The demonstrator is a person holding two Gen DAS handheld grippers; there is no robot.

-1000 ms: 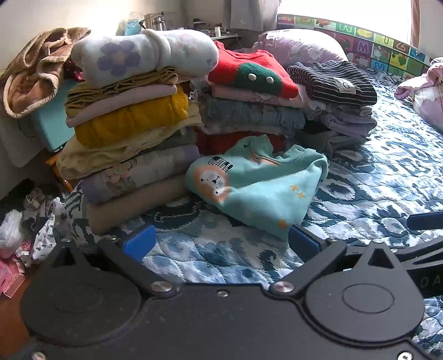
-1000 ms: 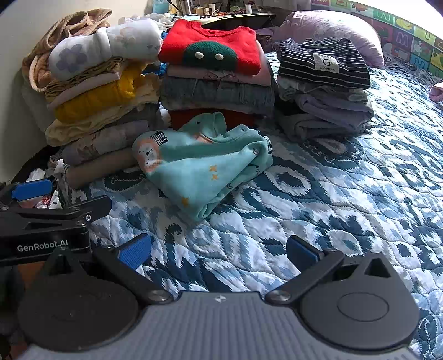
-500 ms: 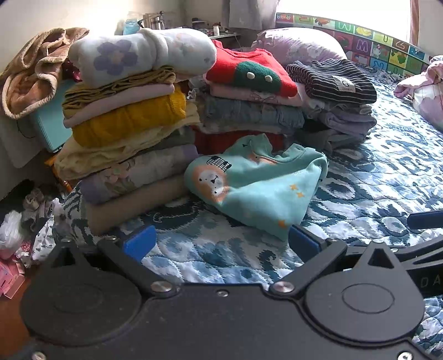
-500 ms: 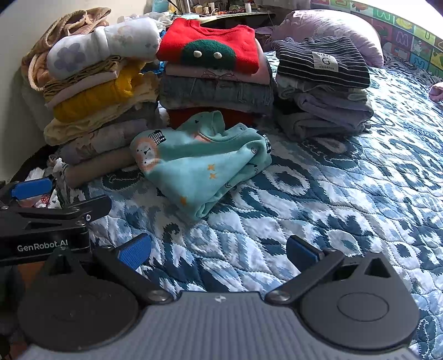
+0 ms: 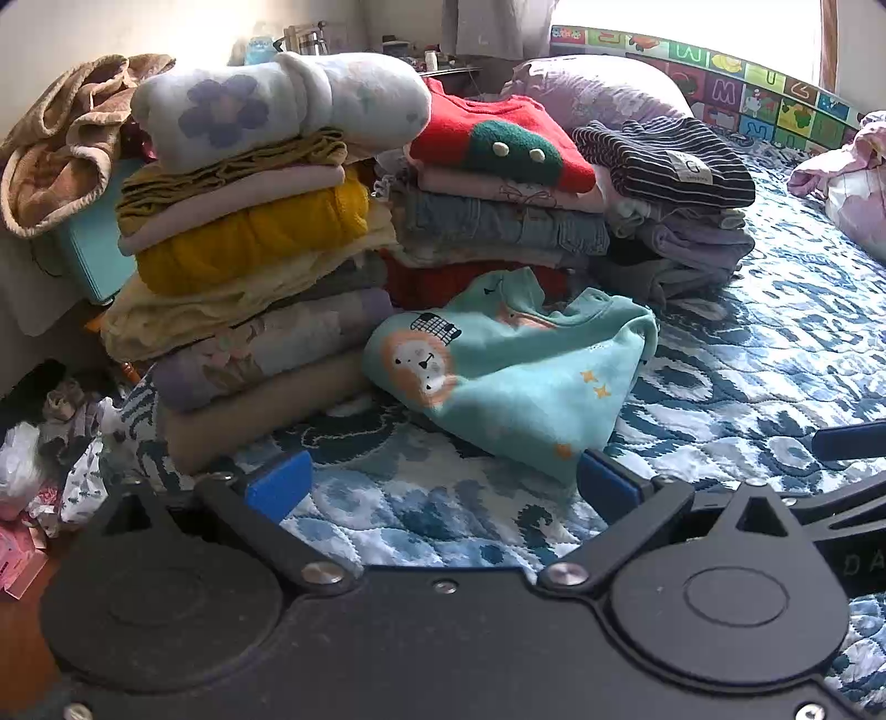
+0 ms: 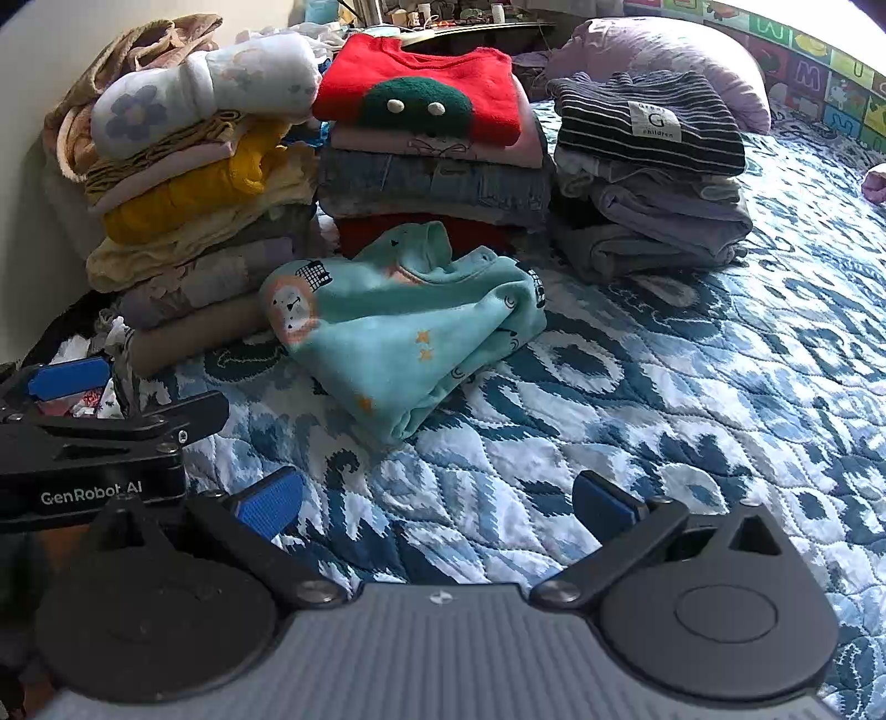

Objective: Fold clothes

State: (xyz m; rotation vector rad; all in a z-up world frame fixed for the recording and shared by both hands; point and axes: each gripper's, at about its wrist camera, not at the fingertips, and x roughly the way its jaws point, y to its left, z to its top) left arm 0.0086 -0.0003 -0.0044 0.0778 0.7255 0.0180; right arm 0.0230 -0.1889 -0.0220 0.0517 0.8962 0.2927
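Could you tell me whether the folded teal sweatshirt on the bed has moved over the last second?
No. The teal sweatshirt sits in the same spot against the middle stack topped by the red sweater, unchanged in both views.

low wrist views, sharing teal sweater [image 5: 515, 376]

Place: a home bedroom.
Bed: blue patterned quilt [image 6: 637, 387], lilac pillow [image 6: 670, 50].
Clothes: folded stacks [image 5: 498, 183] along the bed.
Edge: alphabet play mat [image 5: 736, 88] upright.
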